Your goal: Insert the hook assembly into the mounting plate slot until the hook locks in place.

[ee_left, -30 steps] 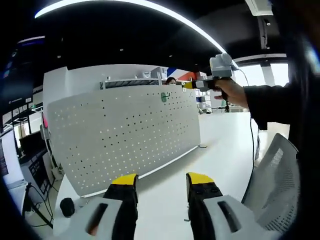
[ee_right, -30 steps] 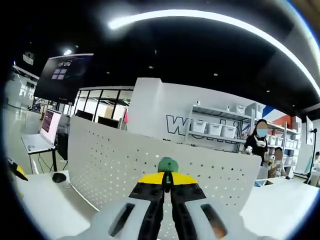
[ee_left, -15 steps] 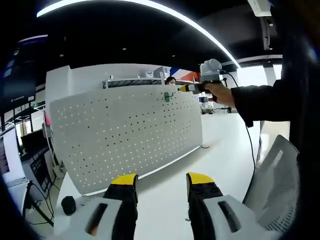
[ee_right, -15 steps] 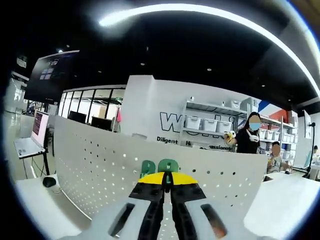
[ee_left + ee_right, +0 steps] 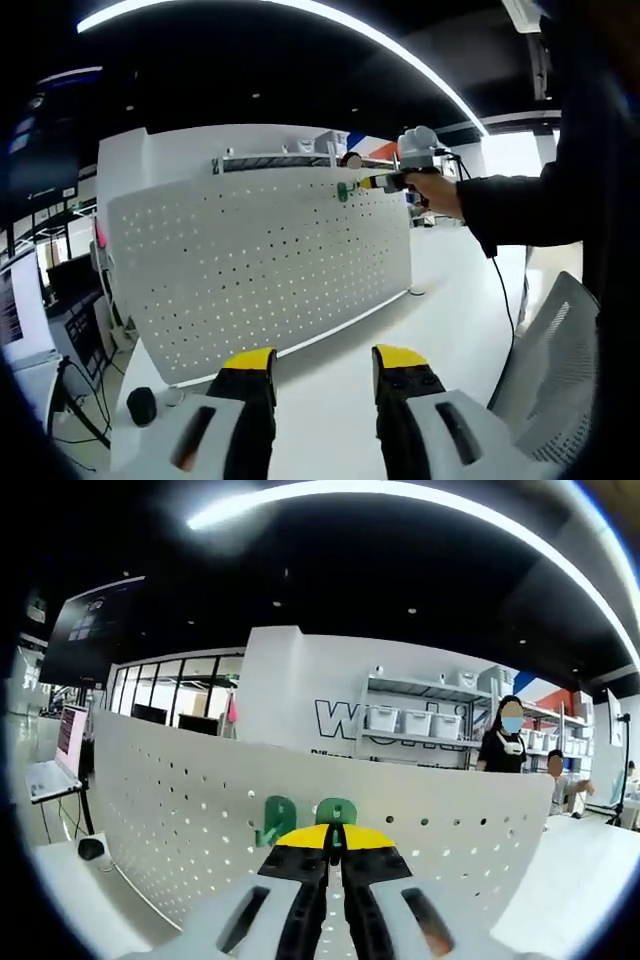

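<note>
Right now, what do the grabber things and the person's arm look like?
Both grabbers match: pale grey bodies with dark slots, black fingers, bright yellow tips. See the left gripper and the right gripper. Seen from farther off, the right one has a thin black cable hanging from it. The hand holding it comes out of a dark sleeve.

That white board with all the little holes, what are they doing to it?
A person is putting a green hook onto the white pegboard that stands on the table. The right gripper is shut on the hook and holds it up near the board's top edge. Another green hook already sits on the board beside it. The left gripper is open and holds nothing, hanging low over the table. Whether the held hook has locked in, I can't tell.
</note>
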A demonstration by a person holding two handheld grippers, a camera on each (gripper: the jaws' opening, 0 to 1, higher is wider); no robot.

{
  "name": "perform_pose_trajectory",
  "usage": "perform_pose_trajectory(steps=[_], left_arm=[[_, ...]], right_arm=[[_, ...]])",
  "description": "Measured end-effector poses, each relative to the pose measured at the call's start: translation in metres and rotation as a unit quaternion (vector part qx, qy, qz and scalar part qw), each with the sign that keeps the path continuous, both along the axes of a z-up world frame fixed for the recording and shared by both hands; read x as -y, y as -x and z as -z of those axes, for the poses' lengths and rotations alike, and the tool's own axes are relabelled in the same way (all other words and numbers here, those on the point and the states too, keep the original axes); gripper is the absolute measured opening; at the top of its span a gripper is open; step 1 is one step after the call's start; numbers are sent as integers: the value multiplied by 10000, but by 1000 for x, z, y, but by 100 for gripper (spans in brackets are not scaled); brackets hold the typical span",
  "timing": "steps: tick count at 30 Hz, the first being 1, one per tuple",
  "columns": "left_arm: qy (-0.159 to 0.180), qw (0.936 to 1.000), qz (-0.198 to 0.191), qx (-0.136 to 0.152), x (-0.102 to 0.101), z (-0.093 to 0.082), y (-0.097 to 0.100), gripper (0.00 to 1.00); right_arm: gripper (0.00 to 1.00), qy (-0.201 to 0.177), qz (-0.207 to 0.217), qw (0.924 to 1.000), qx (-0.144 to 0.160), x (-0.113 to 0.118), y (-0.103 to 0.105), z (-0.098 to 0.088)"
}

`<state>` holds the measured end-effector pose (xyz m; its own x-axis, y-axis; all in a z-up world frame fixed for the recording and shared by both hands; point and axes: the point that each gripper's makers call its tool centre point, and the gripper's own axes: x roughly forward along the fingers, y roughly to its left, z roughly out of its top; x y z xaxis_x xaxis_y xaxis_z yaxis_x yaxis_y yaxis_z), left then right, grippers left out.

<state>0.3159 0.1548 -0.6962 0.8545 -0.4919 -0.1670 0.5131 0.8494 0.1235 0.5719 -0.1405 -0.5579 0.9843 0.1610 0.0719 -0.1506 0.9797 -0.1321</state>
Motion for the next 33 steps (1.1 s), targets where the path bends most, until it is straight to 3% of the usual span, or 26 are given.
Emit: perform_pose_trajectory(steps=[24, 33], left_arm=[[-2, 10000, -25, -84, -1, 1, -10, 37], [3, 10000, -13, -93, 1, 1, -10, 37]], right_arm=[[1, 74, 74, 9999, -64, 8, -11, 8], [2, 330, 113, 9994, -2, 8, -13, 9]])
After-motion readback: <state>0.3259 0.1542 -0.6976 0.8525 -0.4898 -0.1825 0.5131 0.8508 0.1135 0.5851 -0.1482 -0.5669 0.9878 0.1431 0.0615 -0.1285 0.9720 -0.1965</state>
